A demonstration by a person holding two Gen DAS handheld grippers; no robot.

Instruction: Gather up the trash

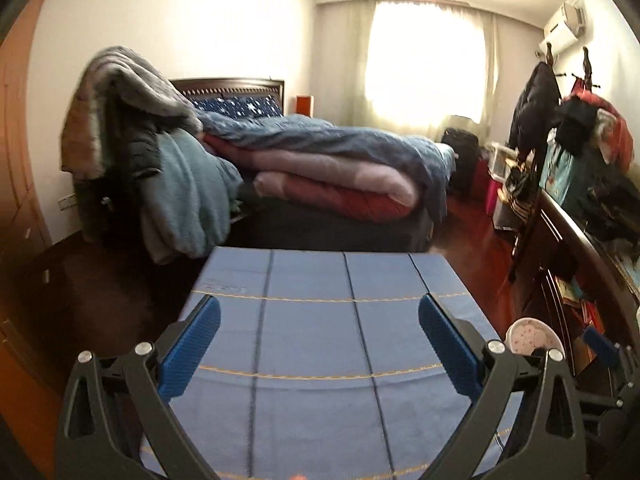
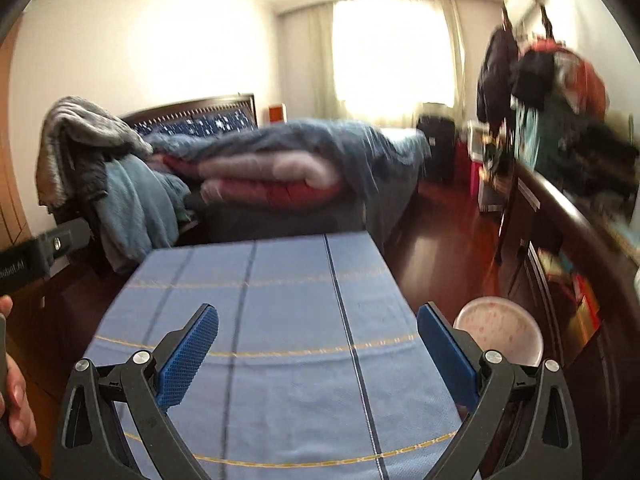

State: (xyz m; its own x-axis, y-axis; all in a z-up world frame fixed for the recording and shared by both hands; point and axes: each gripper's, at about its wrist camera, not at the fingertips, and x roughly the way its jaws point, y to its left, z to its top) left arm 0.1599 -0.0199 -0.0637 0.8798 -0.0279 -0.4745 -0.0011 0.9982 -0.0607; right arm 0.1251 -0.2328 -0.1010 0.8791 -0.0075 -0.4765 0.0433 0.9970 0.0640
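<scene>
No trash item identifiable in either view; nearest candidate container is a round pale bin (image 2: pixel 502 330) with pink speckles, on the floor just right of the table, rim also visible from the left wrist (image 1: pixel 532 334); contents unreadable. Left gripper (image 1: pixel 320 314) spread wide, nothing between its blue textured pads; right gripper (image 2: pixel 318 322) likewise released and empty; both hover over the table (image 2: pixel 288 320), covered in a flat blue woven cloth with dark stripes and thin yellow stitch lines. Beyond its far edge: bed (image 1: pixel 328 160) piled with soft folded quilts, blue, pink, red. Dark wood cabinet (image 1: pixel 568 240) along the right, cluttered; coats (image 1: pixel 536 96) hang above. Right view motion-blurred.
</scene>
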